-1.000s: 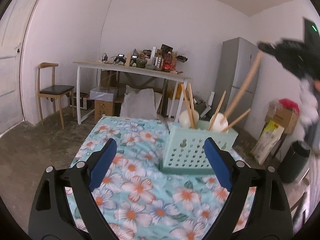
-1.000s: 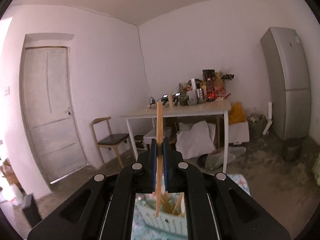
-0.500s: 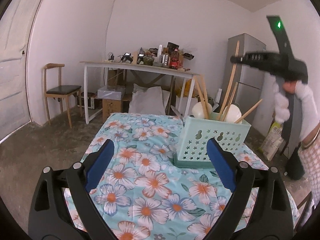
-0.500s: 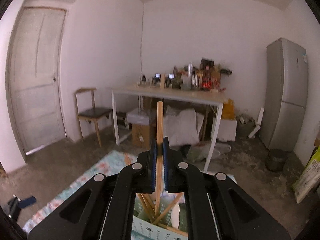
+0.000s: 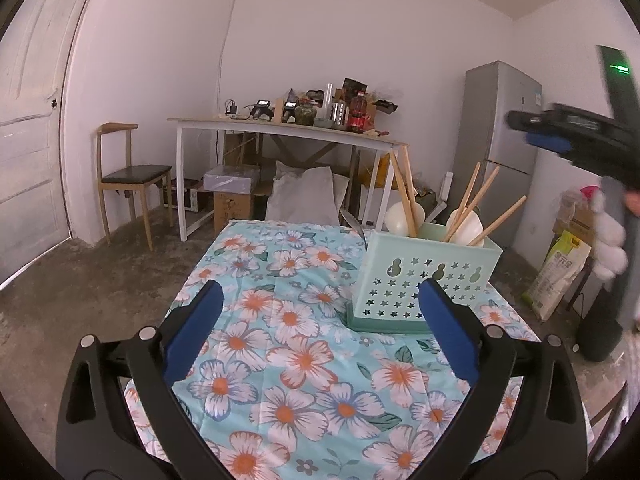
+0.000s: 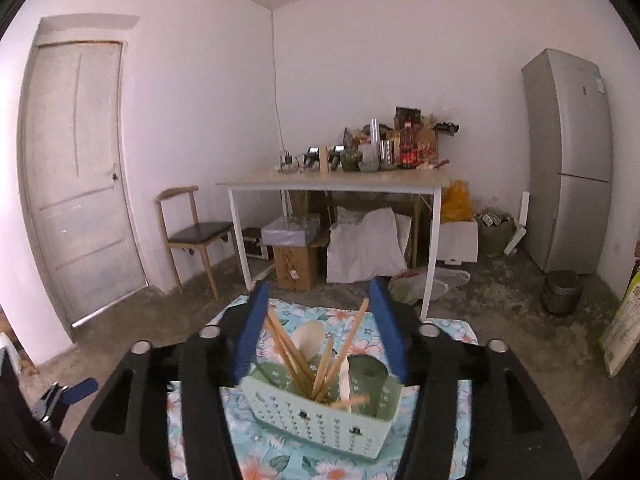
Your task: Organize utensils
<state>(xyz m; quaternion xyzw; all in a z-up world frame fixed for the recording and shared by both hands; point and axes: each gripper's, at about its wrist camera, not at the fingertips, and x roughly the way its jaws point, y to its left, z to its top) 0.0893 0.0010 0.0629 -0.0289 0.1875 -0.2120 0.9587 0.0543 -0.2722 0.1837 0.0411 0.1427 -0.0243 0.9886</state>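
A mint-green perforated basket (image 5: 424, 280) stands on the flowered tablecloth (image 5: 280, 320), holding several wooden chopsticks (image 5: 476, 200) and white spoons (image 5: 464, 224). My left gripper (image 5: 320, 296) hovers low in front of the basket, open and widening, with nothing between its blue pads. My right gripper (image 6: 319, 284) hangs just above the basket (image 6: 320, 412). Its jaws are opening, and the pads touch nothing. The chopsticks (image 6: 296, 356) and a spoon (image 6: 308, 338) stand below them. In the left wrist view the right gripper (image 5: 560, 140) shows at upper right, held by a gloved hand (image 5: 608, 240).
Behind the cloth-covered table stands a white table (image 5: 288, 132) crowded with bottles and tools, with boxes and sacks under it. A wooden chair (image 5: 132, 172) is at the left by a door, and a grey fridge (image 6: 568, 160) at the right. A dark bin (image 6: 560, 292) sits on the floor.
My right gripper sank toward the basket and opened, letting go of the chopstick, which now stands in the basket. The left gripper kept its place and spread slightly wider.
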